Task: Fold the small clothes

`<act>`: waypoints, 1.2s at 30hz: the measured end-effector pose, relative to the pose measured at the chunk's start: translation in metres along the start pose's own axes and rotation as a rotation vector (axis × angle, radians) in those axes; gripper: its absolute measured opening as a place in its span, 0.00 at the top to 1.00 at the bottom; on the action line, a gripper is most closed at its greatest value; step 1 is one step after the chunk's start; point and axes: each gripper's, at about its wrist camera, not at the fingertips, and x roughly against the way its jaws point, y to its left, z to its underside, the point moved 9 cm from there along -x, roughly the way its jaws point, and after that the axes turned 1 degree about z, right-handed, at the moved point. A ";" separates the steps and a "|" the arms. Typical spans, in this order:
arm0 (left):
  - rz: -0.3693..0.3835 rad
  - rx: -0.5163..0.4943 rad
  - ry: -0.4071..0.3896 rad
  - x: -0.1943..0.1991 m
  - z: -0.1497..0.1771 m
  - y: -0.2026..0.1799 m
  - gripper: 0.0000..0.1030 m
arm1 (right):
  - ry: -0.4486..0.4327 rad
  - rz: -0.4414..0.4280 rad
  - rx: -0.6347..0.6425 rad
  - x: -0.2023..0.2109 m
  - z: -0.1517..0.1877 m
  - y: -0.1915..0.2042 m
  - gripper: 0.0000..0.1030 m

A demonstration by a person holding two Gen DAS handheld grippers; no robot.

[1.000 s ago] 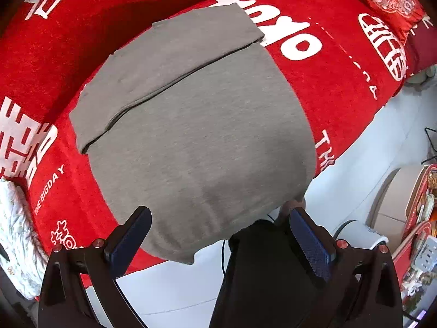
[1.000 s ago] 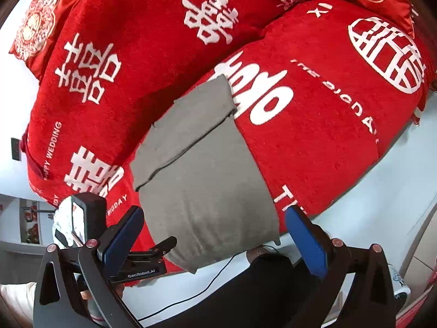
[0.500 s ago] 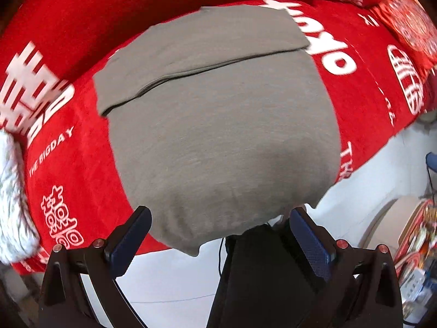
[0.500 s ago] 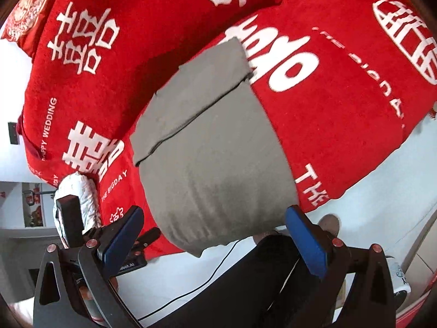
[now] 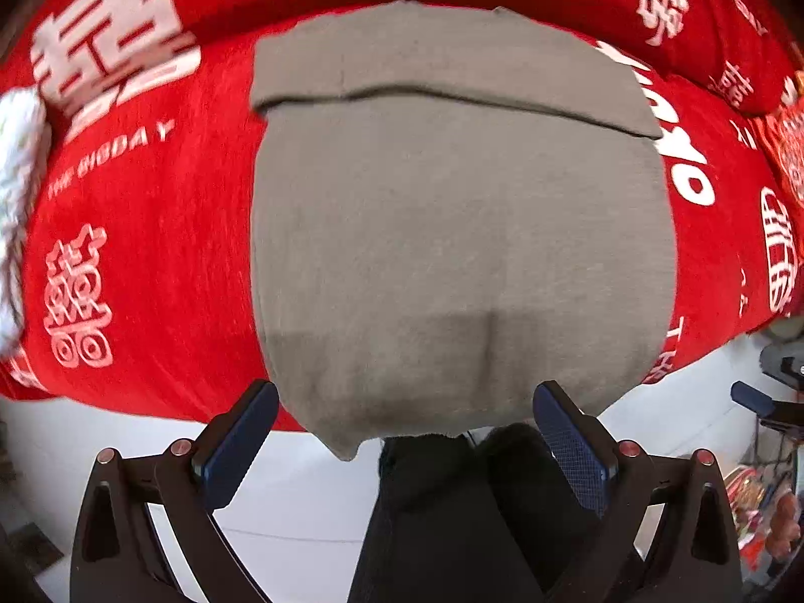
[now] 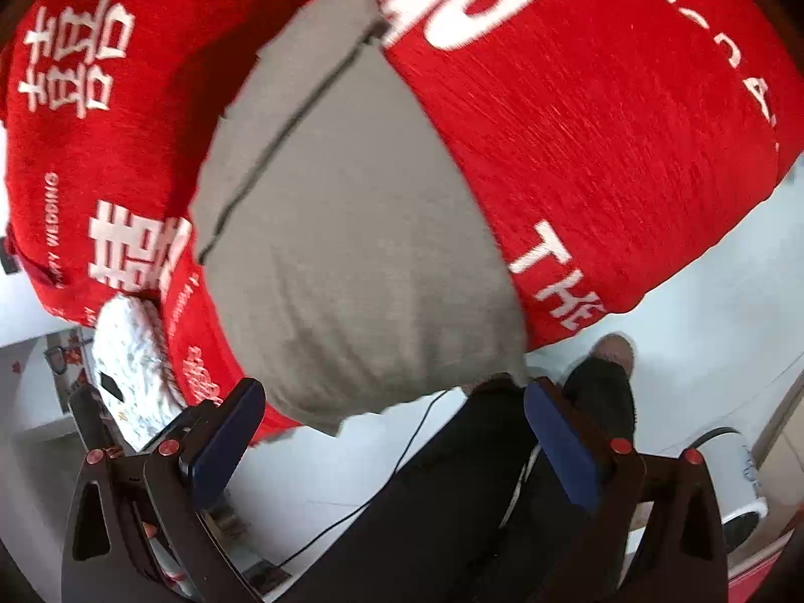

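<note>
A grey garment (image 5: 452, 231) lies flat on a red bedspread (image 5: 151, 231) with white lettering. Its far end is folded back over itself, and its near edge hangs over the bed's front edge. It also shows in the right wrist view (image 6: 341, 251). My left gripper (image 5: 404, 432) is open and empty, its blue-padded fingers apart just below the garment's hanging near edge. My right gripper (image 6: 392, 432) is open and empty, close below the garment's near right corner.
The person's dark trousers (image 5: 452, 517) stand below the bed edge on a white floor (image 5: 301, 492). A white patterned cloth (image 6: 130, 367) lies at the bed's left end. A white round appliance (image 6: 738, 472) and clutter sit on the floor at right.
Both grippers have moved closer to the garment's near edge, and the left one has swung to face it squarely. The garment lies as before. Both stay open.
</note>
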 end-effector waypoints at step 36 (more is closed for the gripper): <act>0.368 0.205 0.096 -0.104 0.071 0.033 0.86 | 0.241 -0.178 0.075 -0.109 0.025 -0.042 0.93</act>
